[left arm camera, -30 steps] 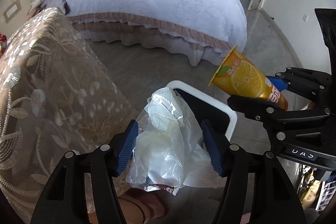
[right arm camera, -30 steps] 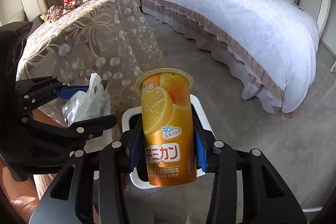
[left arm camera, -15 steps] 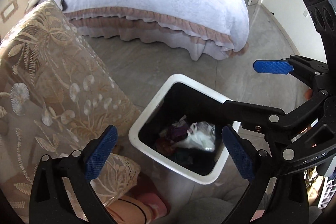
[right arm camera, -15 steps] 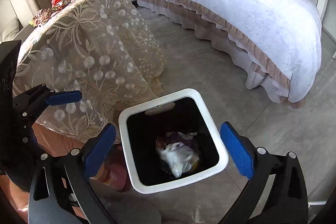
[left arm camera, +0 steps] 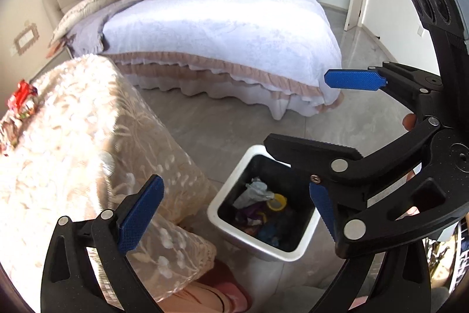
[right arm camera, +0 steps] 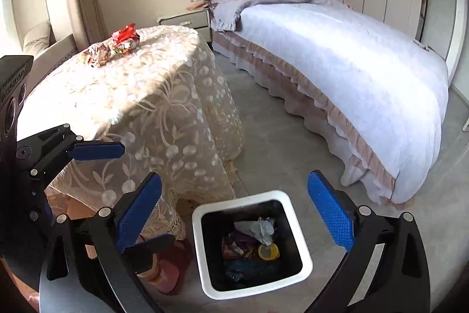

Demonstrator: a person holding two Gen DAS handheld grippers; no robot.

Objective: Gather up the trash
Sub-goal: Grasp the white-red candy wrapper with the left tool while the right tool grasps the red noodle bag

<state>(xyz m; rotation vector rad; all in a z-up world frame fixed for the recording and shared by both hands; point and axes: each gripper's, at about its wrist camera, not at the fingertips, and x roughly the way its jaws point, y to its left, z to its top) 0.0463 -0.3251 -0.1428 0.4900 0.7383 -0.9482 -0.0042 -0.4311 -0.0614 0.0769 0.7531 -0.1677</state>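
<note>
Both grippers are hanging over the white bin (right arm camera: 304,269), which is standing on the floor beside the lace-covered bench (right arm camera: 140,96). The left gripper (left arm camera: 231,213) and right gripper (right arm camera: 234,213) are holding their fingers wide apart, nothing between them. The trash (right arm camera: 258,239) is lying inside the bin; 2 more wrappers (right arm camera: 114,46) are sitting on the bench.

A grey tiled floor (right arm camera: 272,143) carries a white bin (right arm camera: 304,251) with a black inside, standing just beside the cloth's hanging edge. The surface (right arm camera: 123,84), covered by a beige lace cloth (right arm camera: 176,143) that drapes to the floor, bears a red wrapper (right arm camera: 126,33) and a crumpled patterned wrapper (right arm camera: 96,55) near its far edge. A bed (right arm camera: 351,60) with a pale quilt stands on the floor across from it.
</note>
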